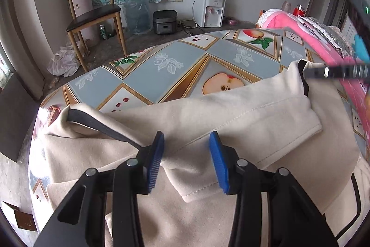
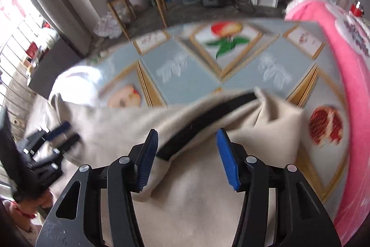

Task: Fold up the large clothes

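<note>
- Your left hand-held gripper [image 1: 186, 161] is spread wide above the cream garment [image 1: 231, 112].
- Your right hand-held gripper [image 2: 187, 159] is released too, over its black trim [image 2: 208, 117] on the worktop [image 1: 143, 75].

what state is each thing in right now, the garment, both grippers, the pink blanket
cream garment: spread on the table, partly folded over, black trim showing
left gripper: jaws open over the garment, gripping nothing
right gripper: jaws open over the black trim, gripping nothing
pink blanket: bunched at the table's right edge
table: covered with a fruit-print cloth
</note>
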`<state>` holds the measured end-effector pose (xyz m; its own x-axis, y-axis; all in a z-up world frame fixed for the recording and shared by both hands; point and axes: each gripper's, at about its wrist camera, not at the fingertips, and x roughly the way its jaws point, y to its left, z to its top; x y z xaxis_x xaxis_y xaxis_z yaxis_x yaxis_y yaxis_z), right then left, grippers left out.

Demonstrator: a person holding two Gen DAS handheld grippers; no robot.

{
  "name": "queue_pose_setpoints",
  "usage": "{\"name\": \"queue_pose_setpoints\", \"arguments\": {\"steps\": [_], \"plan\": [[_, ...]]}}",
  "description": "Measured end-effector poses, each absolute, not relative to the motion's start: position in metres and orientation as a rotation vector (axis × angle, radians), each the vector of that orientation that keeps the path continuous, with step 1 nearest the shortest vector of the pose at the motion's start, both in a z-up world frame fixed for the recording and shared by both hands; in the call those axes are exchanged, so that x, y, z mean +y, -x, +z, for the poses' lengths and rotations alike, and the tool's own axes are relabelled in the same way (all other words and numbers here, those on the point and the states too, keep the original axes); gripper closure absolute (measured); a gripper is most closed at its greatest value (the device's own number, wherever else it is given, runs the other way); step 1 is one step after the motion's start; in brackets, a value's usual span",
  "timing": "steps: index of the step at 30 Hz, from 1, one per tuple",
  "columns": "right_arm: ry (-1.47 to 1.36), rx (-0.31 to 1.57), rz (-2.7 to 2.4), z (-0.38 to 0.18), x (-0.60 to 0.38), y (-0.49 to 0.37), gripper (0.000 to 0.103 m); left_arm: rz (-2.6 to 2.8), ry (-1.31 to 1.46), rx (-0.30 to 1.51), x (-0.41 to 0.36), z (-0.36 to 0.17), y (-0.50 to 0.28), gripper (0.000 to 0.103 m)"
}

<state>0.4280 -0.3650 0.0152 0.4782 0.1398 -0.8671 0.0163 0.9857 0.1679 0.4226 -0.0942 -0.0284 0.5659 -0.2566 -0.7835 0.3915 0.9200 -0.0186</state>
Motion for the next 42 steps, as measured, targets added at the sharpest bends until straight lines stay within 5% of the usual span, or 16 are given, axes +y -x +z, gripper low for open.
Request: {"name": "queue_pose_setpoints", "arguments": {"steps": [10,14,19,24,30,37,42], "plan": [[-0.109,1.205,0.064,-0.035,-0.352,-0.453,0.058,-0.367,-0.134,0.885,-0.088,-0.030,-0.419,0.063],[-0.123,1.156,0.081,-0.013,-0.356,-0.423,0.058,-0.385,-0.143,0.876,-0.086,-0.027,-0.417,0.063],[-0.095,1.053,0.155,0.025,-0.322,-0.400,0.049,-0.410,-0.136,0.809,-0.086,-0.006,-0.408,0.063],[0.032,1.142,0.032,-0.019,-0.277,-0.399,0.035,-0.334,-0.261,0.885,-0.106,-0.027,-0.407,0.062],[0.021,1.126,-0.041,0.000,-0.275,-0.361,0.032,-0.326,-0.184,0.947,-0.093,-0.002,-0.397,0.059],[-0.085,1.031,-0.006,0.043,-0.286,-0.251,0.018,-0.352,-0.073,0.959,-0.034,0.030,-0.312,0.039],[-0.085,1.061,-0.033,0.029,-0.274,-0.166,0.009,-0.335,0.026,1.043,0.004,0.017,-0.228,0.037]]}}
